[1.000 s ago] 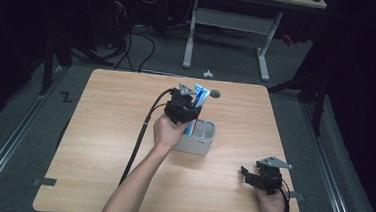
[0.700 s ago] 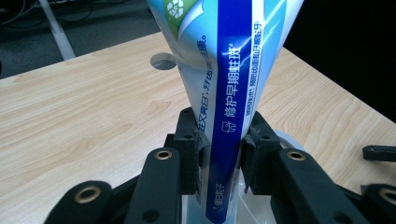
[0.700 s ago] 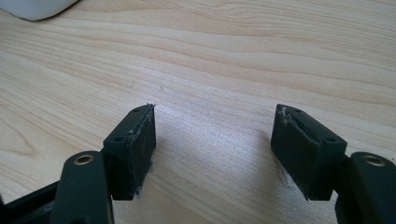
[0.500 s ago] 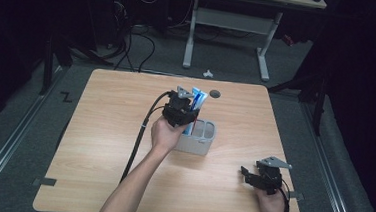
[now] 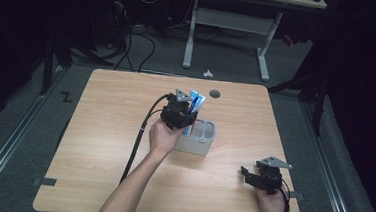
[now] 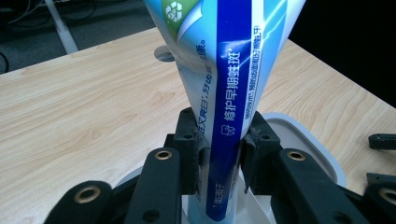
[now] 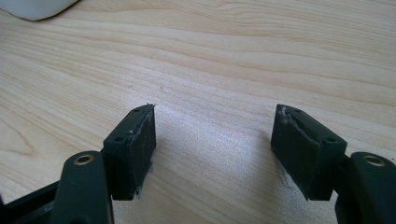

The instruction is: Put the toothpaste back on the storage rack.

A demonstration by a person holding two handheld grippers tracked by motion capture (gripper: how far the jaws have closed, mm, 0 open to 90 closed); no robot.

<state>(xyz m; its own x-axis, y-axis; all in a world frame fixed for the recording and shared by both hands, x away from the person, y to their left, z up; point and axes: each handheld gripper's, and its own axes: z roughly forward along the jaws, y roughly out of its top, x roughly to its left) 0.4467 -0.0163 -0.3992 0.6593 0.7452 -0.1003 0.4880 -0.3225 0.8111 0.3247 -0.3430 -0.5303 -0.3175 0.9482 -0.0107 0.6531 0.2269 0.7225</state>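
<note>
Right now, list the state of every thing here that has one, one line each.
Left gripper: shut on the blue and white toothpaste tube.
Blue and white toothpaste tube: upright, lower end down in the grey plastic holder.
Grey plastic holder: upright on the light wooden table, open-topped.
Right gripper: open, empty, low over the table.
</note>
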